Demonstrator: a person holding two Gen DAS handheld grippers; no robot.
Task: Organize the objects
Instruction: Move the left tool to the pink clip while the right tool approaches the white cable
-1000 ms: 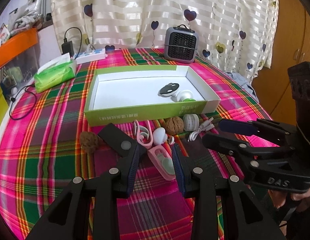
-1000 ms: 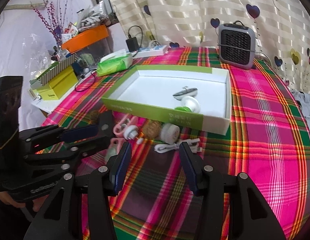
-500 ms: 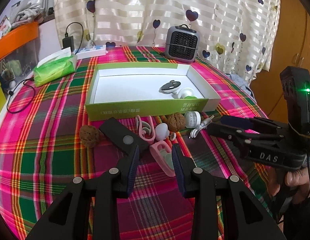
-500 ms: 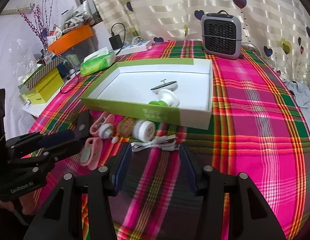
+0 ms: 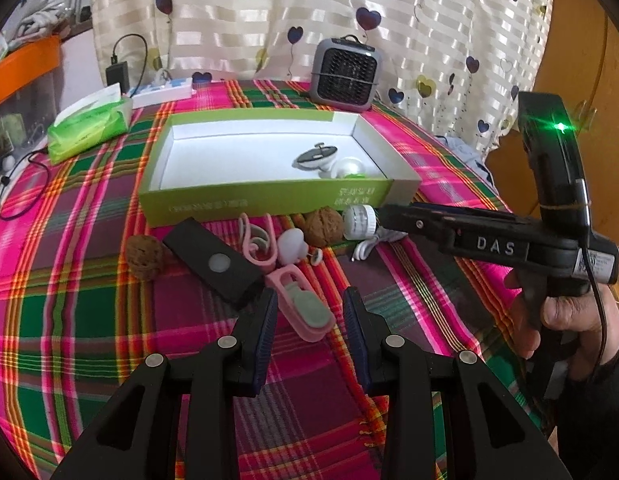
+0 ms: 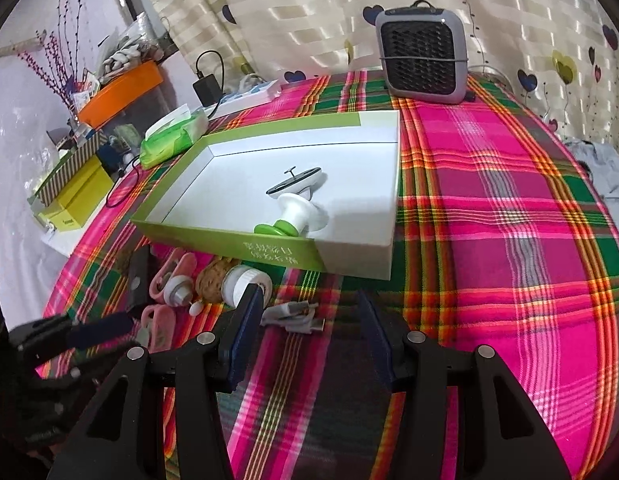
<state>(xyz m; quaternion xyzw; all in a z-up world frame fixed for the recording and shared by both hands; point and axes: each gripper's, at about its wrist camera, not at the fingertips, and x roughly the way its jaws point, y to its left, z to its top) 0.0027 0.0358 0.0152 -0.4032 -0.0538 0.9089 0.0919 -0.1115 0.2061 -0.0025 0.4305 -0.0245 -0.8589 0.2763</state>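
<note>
A table is seen covered with a pink, green and orange plaid cloth (image 5: 89, 320). At the 12 o'clock side of the left wrist view a shallow green box (image 5: 265, 200) with a white inside is set; a white-and-green spool (image 6: 293, 220) and a dark flat disc piece (image 6: 295, 182) are lying in it, toward its 3 o'clock end.

Just in front of the box a row of small things is spread on the cloth: a walnut (image 5: 143, 258) at 9 o'clock, a black rectangular case (image 5: 213, 260), a pink clip (image 5: 257, 240), a small white knob (image 5: 291, 242), a second walnut (image 5: 323, 226), a white round cap (image 5: 359, 220) and a white cable (image 6: 295, 314) at 3 o'clock.

The left gripper (image 5: 311, 318) is held low over the cloth with its jaws released; a pink-and-grey clip (image 5: 305, 310) is seen lying between the fingers, and no pad is seen pressed on it. The right gripper (image 6: 309, 324) is also released, with nothing grasped; the white cable is seen just beyond its tips and the round cap beside its left finger. A hand (image 5: 569, 320) is seen wrapped around the right gripper's handle.

Beyond the box a grey fan heater (image 6: 423, 62) is placed at 1 o'clock before a heart-printed curtain (image 5: 309, 8), and a green tissue pack (image 5: 89, 128) is lying at 10 o'clock.
</note>
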